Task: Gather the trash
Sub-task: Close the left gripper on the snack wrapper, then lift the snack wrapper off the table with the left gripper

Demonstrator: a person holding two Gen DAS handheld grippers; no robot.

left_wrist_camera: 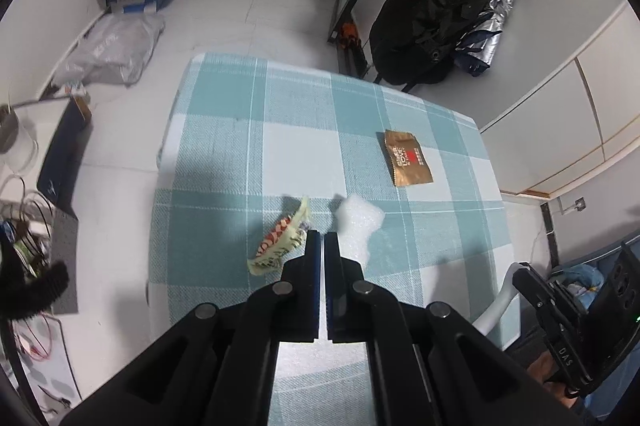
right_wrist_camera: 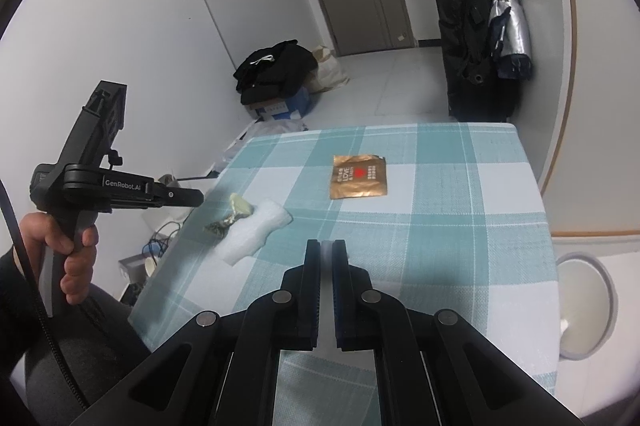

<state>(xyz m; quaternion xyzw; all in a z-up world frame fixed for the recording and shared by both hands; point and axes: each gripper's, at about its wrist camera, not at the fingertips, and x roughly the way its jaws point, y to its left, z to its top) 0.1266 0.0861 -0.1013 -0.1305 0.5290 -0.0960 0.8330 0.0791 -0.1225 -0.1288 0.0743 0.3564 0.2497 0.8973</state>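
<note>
Checked tablecloth (left_wrist_camera: 440,226) on a table in a white-walled room. Crumpled wrapper (left_wrist_camera: 282,240) and white tissue (left_wrist_camera: 360,222) lie near left; gold packet (left_wrist_camera: 408,158) farther right. Left tongs (left_wrist_camera: 321,238) and right tongs (right_wrist_camera: 327,246) hover, pinched narrow, holding nothing.

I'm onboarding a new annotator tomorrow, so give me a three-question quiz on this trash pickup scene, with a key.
1. How many pieces of trash lie on the checked tablecloth?
2. True or false: the left gripper holds the gold wrapper.
3. Which piece touches the white foam piece? A) gold wrapper B) crumpled patterned wrapper C) none

Key:
1. Three: gold wrapper, crumpled patterned wrapper, white foam piece.
2. False. Both the left gripper and the right gripper are shut and empty; the gold wrapper lies flat, apart from the others.
3. B.
</note>
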